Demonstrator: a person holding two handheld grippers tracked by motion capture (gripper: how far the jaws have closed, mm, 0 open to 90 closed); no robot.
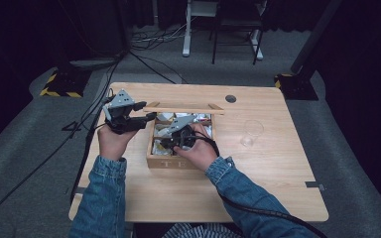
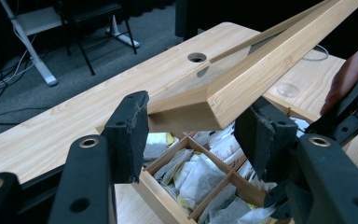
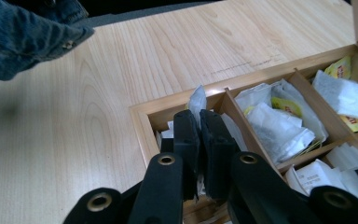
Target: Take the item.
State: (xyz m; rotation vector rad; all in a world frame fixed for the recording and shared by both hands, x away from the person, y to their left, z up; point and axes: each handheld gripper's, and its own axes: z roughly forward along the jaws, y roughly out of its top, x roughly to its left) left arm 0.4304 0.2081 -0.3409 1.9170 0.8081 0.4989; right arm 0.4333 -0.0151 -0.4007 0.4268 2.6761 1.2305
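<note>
Wooden tea box [image 1: 180, 162] sits mid-surface [image 1: 258, 193], its lid [image 1: 183, 108] raised; the compartments hold white paper tea bags, some with yellow tags.

Left gripper [image 1: 146, 111] is at the lid's left end; in the left gripper view its jaws stand spread on either side of the lid's corner [image 2: 223, 95], the left pad against the wood, the right pad just beside it; whether that pad presses cannot be told; the lid slants up and away over the open compartments.

Right gripper [image 1: 167, 144] is down in the box near its front-left corner; in the right gripper view [image 3: 199, 128] its jaws are pressed together on a tea bag [image 3: 197, 101], whose white paper pokes up between the pads; the bag stands in the corner compartment, just inside the box's wall [image 3: 142, 122]; neighbouring compartments hold loosely piled tea bags [image 3: 279, 123].

Clear plastic cup [image 1: 251, 133] stands upright on the surface to the right of the box, well apart from it; denim sleeves [image 1: 101, 196] enter from the near edge.
</note>
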